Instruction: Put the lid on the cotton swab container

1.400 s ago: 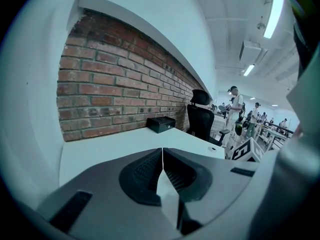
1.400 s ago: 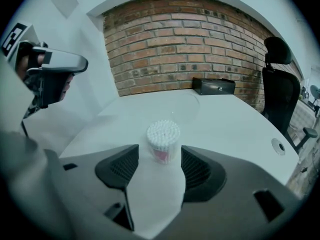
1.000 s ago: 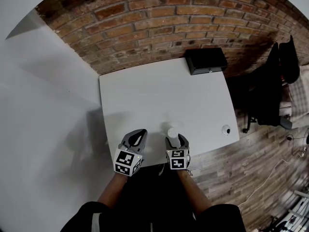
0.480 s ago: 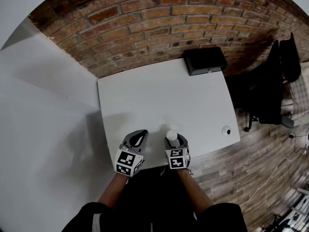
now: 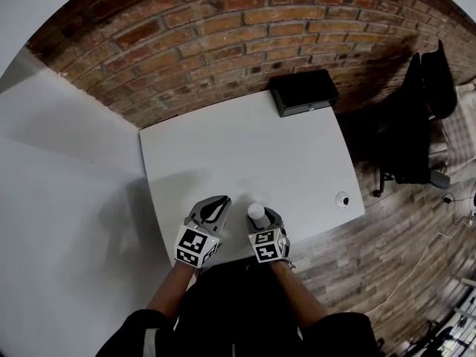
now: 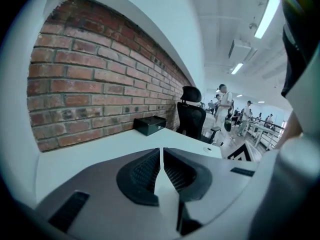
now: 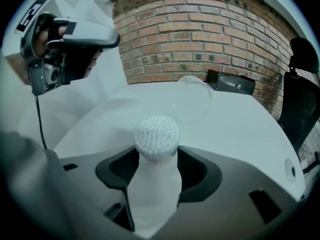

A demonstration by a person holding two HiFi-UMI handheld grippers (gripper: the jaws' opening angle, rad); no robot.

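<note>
cotton swab container (image 7: 155, 184), round translucent plastic

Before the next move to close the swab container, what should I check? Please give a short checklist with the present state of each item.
1. Container gripped by the right gripper: ok, the jaws are shut on it.
2. Container open, with swabs showing at the top: ok, no lid is on it.
3. Lid found: ok, it is clear and lies on the table beyond the container.
4. Left gripper ready to take the lid: not ok, the jaws are shut with nothing between them.
5. Which way up the lid lies: cannot tell.
</note>
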